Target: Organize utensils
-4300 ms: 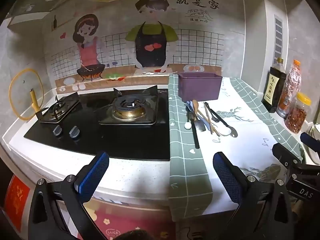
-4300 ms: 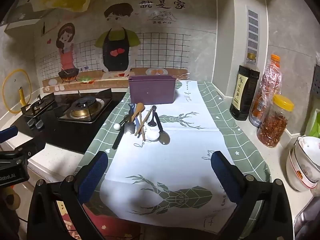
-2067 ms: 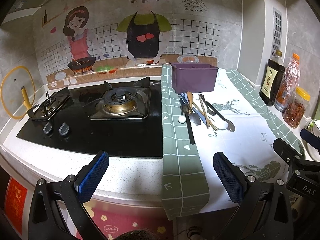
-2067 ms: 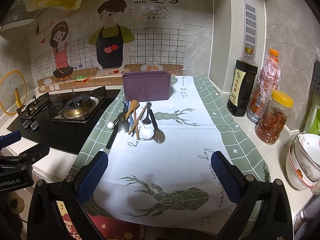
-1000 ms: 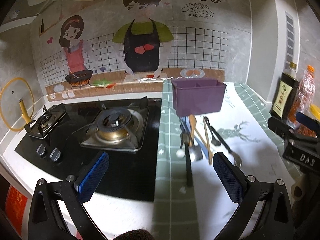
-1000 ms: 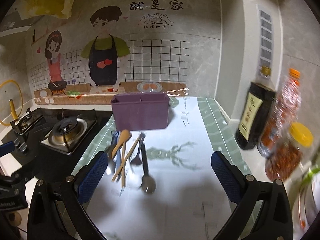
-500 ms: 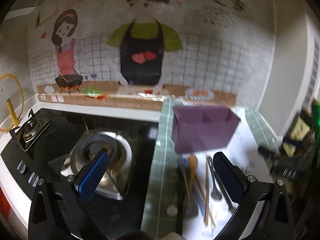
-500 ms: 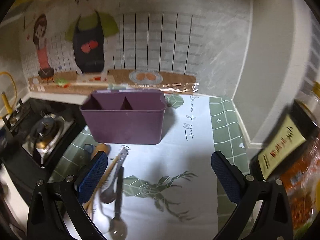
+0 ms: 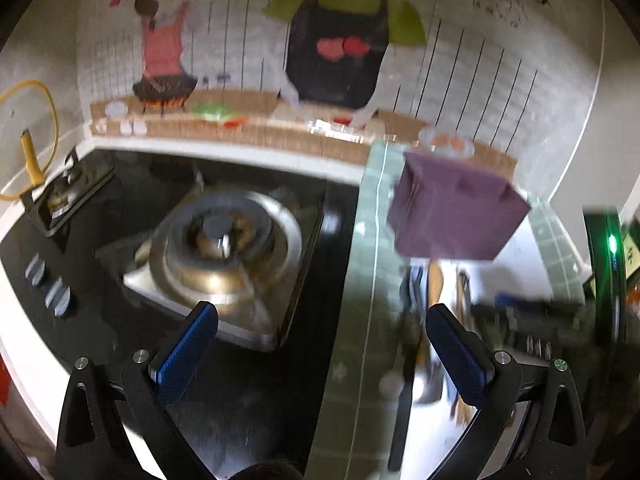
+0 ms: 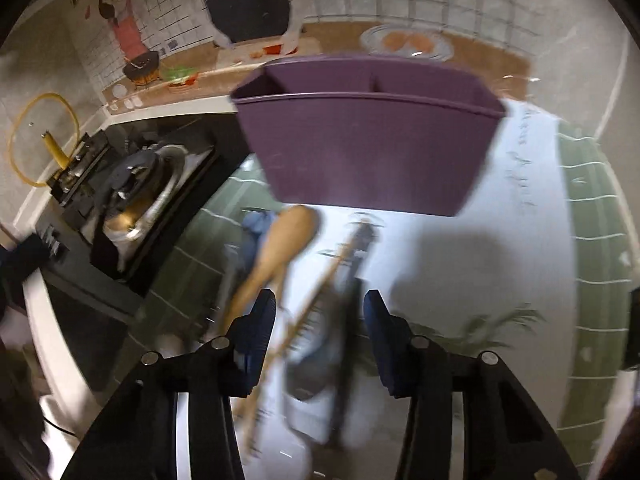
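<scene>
Kitchen counter with a green-and-white cloth [image 10: 576,216], cartoon wall sticker [image 9: 332,40] behind, black gas stove [image 9: 216,248] at left; both views motion-blurred. A purple utensil box [image 10: 368,148] stands upright on the cloth, upper centre of the right wrist view, upper right of the left wrist view [image 9: 456,216]; two compartments show at its top. The utensils [image 10: 304,280] lie in a loose bunch on the cloth just in front of the box: a wooden spoon [image 10: 276,256] with its bowl near the box's lower left corner, chopsticks [image 10: 320,296] slanting beside it, a dark-handled piece to their right, something blue at left. Blur hides the rest.

Right gripper [image 10: 318,320], lower centre, points down over the bunch; its jaws have just been closing and stand partly apart, with the chopsticks and dark handle lying between them. Pads do not clearly press on anything; nothing lifted.

Left gripper [image 9: 320,340], bottom of its view, is spread wide and holds nothing, one finger [image 9: 184,356] over the stove, the other over the cloth beside the utensils. A yellow-rimmed glass lid [image 9: 28,148] leans at far left.
</scene>
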A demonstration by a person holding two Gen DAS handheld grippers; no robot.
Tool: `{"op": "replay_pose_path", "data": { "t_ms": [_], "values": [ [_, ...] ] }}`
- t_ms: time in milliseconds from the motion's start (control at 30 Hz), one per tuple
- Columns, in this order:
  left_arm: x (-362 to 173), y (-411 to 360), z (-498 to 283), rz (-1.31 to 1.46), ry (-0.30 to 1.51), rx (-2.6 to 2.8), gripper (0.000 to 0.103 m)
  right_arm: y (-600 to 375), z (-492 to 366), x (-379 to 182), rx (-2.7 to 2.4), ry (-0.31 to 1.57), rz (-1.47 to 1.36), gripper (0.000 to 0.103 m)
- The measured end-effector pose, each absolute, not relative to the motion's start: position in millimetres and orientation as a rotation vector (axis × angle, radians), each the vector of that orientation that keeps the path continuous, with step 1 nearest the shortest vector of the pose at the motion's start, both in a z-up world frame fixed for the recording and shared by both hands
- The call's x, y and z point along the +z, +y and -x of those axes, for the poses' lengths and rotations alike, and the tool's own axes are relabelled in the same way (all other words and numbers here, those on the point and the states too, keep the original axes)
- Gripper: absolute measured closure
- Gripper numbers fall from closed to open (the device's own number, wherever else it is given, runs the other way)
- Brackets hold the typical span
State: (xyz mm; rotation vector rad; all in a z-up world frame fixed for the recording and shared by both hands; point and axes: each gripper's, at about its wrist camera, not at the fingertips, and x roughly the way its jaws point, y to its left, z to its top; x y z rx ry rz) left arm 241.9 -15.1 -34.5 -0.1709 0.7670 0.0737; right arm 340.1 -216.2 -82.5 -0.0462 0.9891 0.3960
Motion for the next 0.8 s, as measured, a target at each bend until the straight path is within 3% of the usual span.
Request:
{"op": "replay_pose_path", "data": {
  "t_ms": [300,567,800],
  "values": [
    [-65.8,-32.4,-225.6,0.151,0.817,0.071,0.0,-218.9,-344.6,-104.4,0.461,1.117,-0.042,0.069],
    [-60.9,-47.6,-243.0,0.124,0.829,0.006,0.0,-209.9,-347.8,-115.1,0.405,1.112,-0.004,0.098],
    [-69.9,-63.5,-267.9,0.178,0.917,-0.093,0.004,-276.7,-326.4,-101.2,0.349,1.083,-0.096,0.098]
  ]
}}
